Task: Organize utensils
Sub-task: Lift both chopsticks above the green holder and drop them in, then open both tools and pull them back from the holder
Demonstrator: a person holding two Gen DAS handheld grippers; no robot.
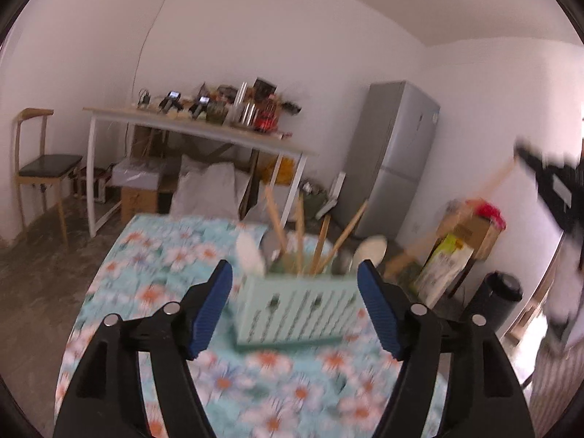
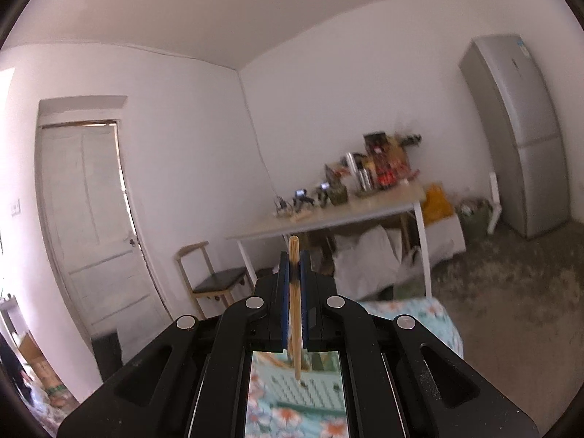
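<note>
A pale green slotted utensil holder (image 1: pixel 297 312) stands on the floral tablecloth (image 1: pixel 157 262). Several wooden chopsticks (image 1: pixel 299 233) and white spoons (image 1: pixel 250 255) stick up out of it. My left gripper (image 1: pixel 294 277) hangs just in front of the holder with its blue pads (image 1: pixel 210 308) wide apart, open, and nothing pressed between them. In the right wrist view my right gripper (image 2: pixel 295 259) is shut on a wooden chopstick (image 2: pixel 295 292) that stands upright between the pads, its lower end above the holder (image 2: pixel 310 387) glimpsed below. The right gripper (image 1: pixel 547 182) with that chopstick shows blurred at the right edge of the left wrist view.
Beyond the table stand a cluttered white desk (image 1: pixel 204 131), a wooden chair (image 1: pixel 40 168), a grey fridge (image 1: pixel 394 160), cardboard boxes (image 1: pixel 471 230) and a black bin (image 1: pixel 496 299). A white door (image 2: pixel 87 219) is at the left in the right wrist view.
</note>
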